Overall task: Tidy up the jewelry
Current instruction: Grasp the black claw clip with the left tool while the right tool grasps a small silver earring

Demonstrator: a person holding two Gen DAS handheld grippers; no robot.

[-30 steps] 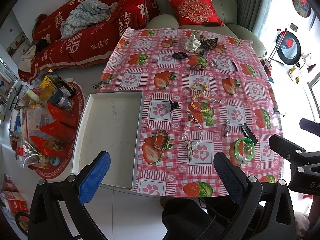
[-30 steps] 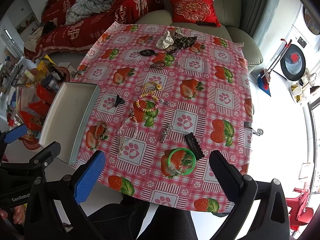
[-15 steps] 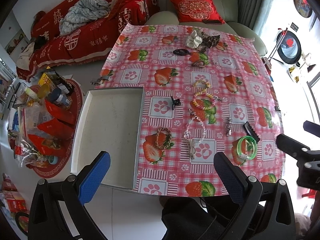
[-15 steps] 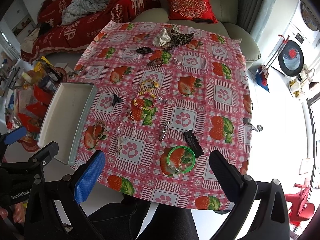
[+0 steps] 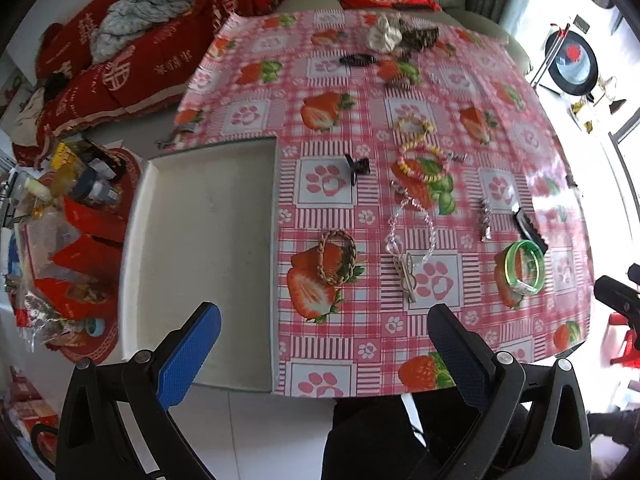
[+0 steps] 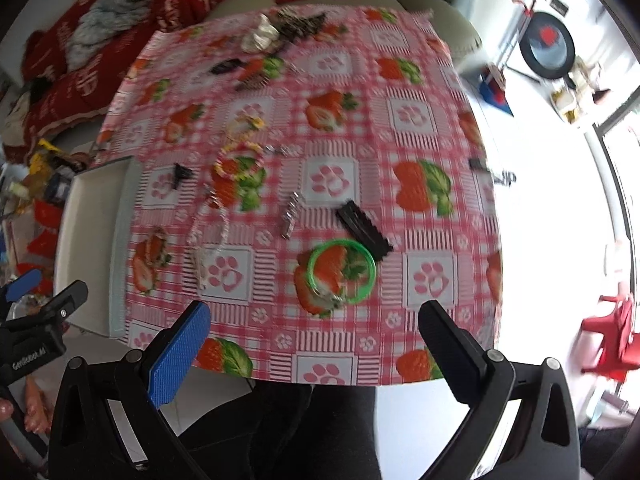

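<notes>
both grippers, left gripper [image 5: 324, 344] and right gripper [image 6: 314, 340], hang wide open and empty above the near edge of a pink strawberry-print tablecloth [image 5: 500, 128]; a translucent green bangle [image 6: 341, 271], braided brown bracelet [image 5: 337, 257] and beaded bracelets lie scattered beside a shallow white rectangular tray [image 5: 200, 240].

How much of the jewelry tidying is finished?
Nothing looks done: the white rectangular tray is empty. Nothing is in hand either; the left gripper and right gripper are both open. The green plastic bangle, braided brown bracelet, yellow beaded bracelet and the rest all lie on the strawberry tablecloth.
</notes>
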